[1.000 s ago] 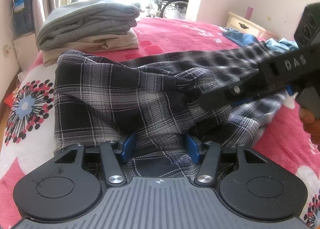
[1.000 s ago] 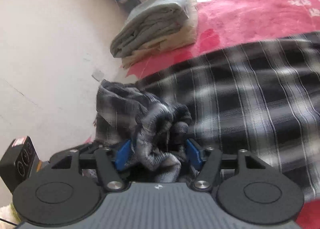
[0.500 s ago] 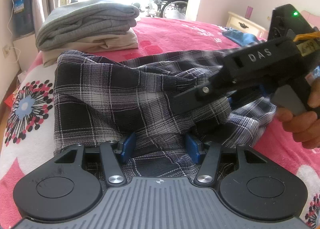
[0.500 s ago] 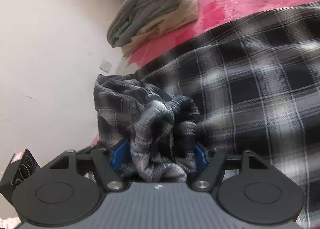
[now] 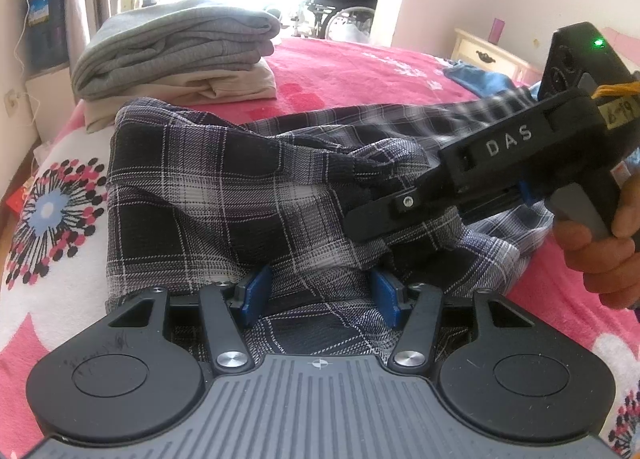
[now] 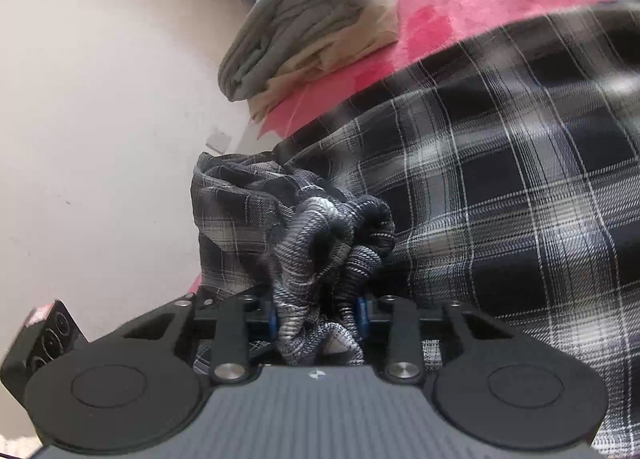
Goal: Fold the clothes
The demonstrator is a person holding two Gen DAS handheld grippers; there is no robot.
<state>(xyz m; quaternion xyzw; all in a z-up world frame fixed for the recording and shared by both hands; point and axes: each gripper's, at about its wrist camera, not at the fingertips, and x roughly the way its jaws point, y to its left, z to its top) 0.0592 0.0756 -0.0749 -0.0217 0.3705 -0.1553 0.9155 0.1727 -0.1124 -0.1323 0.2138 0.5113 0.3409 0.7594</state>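
Black-and-white plaid flannel shirt lies crumpled on the bed's pink floral blanket, just in front of the folded grey-and-beige clothes stack. Left claw: pads apart, shirt fabric bunched between them, can't tell if it's clamped. Right claw: closing on a bunched wad of the shirt, pads pressing it.

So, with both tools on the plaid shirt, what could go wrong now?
1. The right tool is closing on a thick bunch of the plaid shirt, so it may grab extra layers.
2. The left tool has cloth between its pads; pulling apart could skew the fold.
3. The folded pile lies close behind.
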